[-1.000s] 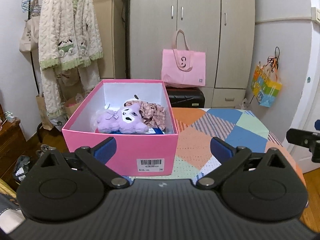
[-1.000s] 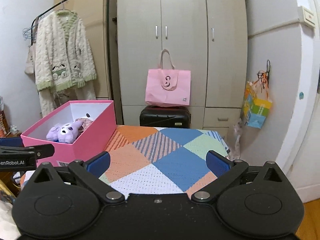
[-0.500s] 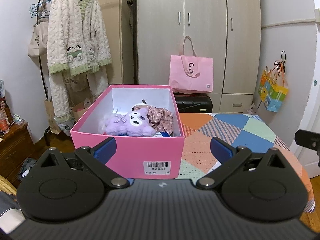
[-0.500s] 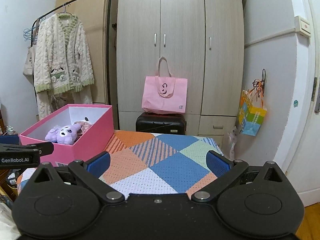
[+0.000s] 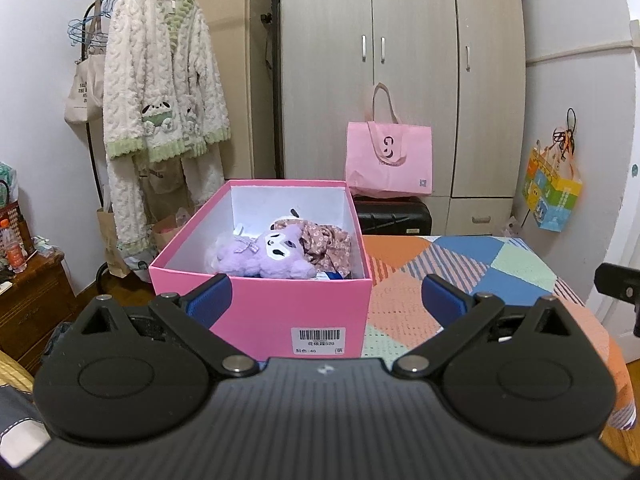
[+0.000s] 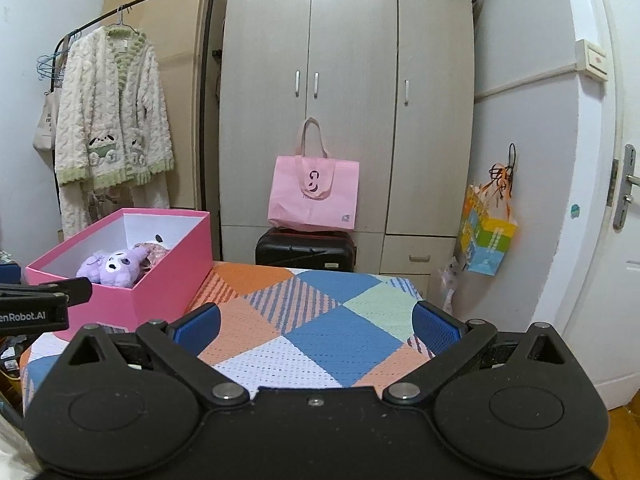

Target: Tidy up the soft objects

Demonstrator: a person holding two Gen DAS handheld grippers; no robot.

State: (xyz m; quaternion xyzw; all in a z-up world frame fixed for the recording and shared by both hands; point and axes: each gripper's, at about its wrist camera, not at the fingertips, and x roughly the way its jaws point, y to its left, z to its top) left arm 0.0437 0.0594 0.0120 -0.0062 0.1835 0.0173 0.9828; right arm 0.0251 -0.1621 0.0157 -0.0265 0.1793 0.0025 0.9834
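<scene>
Patchwork table (image 6: 320,332), pink box (image 5: 280,316) at left edge, right half bare

pink box (image 5: 260,312) blocks left | patchwork cover (image 6: 320,328) open (right)

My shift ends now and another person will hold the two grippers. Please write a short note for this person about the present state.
Left gripper: open, holding nothing, facing the pink box.
Right gripper: open, holding nothing, over the patchwork blanket.
Things: the purple plush and the floral cloth lie inside the box, which stands on the blanket's left part.
Done: these soft items are in the box.
Left: no loose soft item shows on the blanket; look outside the views before finishing.
</scene>
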